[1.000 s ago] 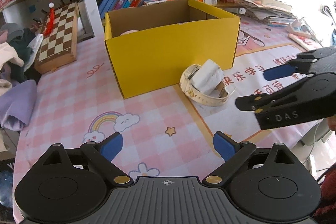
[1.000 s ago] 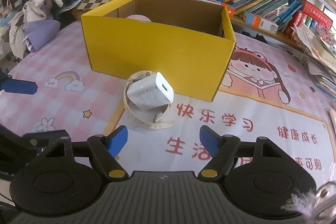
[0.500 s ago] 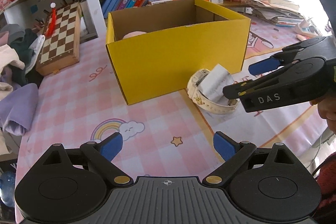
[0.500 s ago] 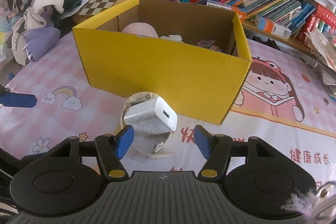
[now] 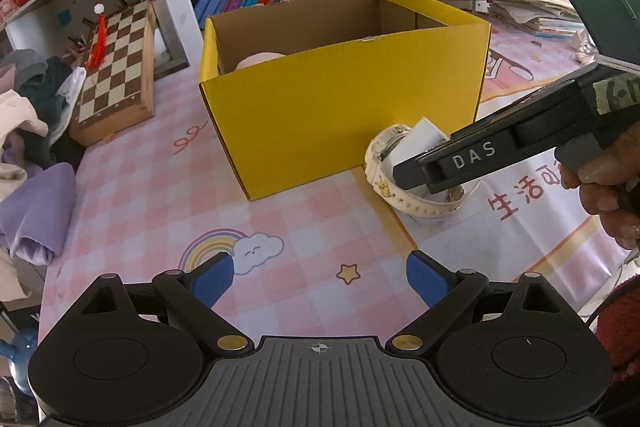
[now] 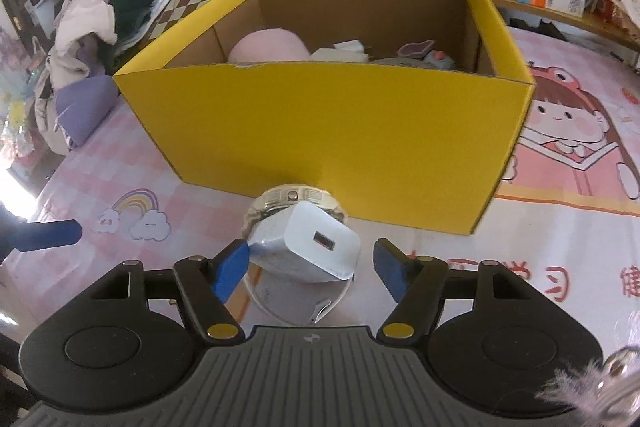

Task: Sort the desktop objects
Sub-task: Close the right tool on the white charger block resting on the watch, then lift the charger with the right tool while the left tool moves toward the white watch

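The right claw (image 6: 310, 269), jaws just narrowing but not yet gripping, straddles the white charger (image 6: 308, 247) beside the yellow box (image 6: 320, 131); closing comes next.

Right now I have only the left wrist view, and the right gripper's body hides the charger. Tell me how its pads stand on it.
Observer: In the right wrist view the white USB charger sits between the pads of the right gripper. Its jaws have just been closing but are not clamped on it.
Operator: Give me each side.
Observer: The pad on the picture's left is at the charger's corner. The other pad stands clear of it.
Operator: Report what's in the yellow box.
Observer: Besides the pink soft thing, the yellow box holds a white item and a grey-blue one.
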A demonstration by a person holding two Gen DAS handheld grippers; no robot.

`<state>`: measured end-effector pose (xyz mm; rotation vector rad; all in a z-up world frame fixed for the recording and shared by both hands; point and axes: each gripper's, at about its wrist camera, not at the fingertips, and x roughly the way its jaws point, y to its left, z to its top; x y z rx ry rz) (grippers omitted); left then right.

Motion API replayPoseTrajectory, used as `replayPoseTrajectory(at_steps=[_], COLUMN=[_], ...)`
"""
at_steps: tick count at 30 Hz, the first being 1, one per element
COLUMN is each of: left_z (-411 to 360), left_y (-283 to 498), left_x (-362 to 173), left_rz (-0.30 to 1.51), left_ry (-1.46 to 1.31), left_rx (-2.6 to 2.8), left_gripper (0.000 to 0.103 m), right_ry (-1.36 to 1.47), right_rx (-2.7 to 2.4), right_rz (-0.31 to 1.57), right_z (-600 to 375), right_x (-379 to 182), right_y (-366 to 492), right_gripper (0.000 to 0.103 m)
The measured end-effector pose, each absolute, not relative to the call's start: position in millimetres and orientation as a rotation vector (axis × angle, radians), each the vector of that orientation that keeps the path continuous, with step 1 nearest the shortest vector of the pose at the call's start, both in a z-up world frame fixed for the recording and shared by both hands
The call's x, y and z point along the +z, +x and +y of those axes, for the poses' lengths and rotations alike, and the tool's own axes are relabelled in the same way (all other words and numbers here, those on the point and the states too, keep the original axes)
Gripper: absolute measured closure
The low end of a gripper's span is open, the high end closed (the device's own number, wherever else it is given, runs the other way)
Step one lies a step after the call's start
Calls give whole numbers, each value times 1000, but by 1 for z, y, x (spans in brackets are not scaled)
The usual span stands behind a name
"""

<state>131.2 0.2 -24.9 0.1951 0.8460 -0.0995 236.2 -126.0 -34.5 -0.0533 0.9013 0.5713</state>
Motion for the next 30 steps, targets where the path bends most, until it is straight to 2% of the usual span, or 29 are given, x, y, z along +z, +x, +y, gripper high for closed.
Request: replayPoseTrajectory(at_steps=[3, 6, 11, 30], left_z=[-1, -4, -10, -31], left_y=[134, 137, 145, 164], left_x=[-25, -25, -27, -36], left_rz=[847, 843, 833, 834], left_ry=[197, 195, 181, 180], left_rx=[-105, -118, -157, -243], left_gripper=[8, 8, 8, 8], right_ry=[-71, -82, -88, -140], right_rx=[584, 593, 582, 605], right_rz=[886, 856, 814, 847], right_z=[-123, -127, -139, -150], right_x=[-33, -27, -18, -22], right_y=[234, 229, 222, 226], right_gripper=[47, 53, 72, 72])
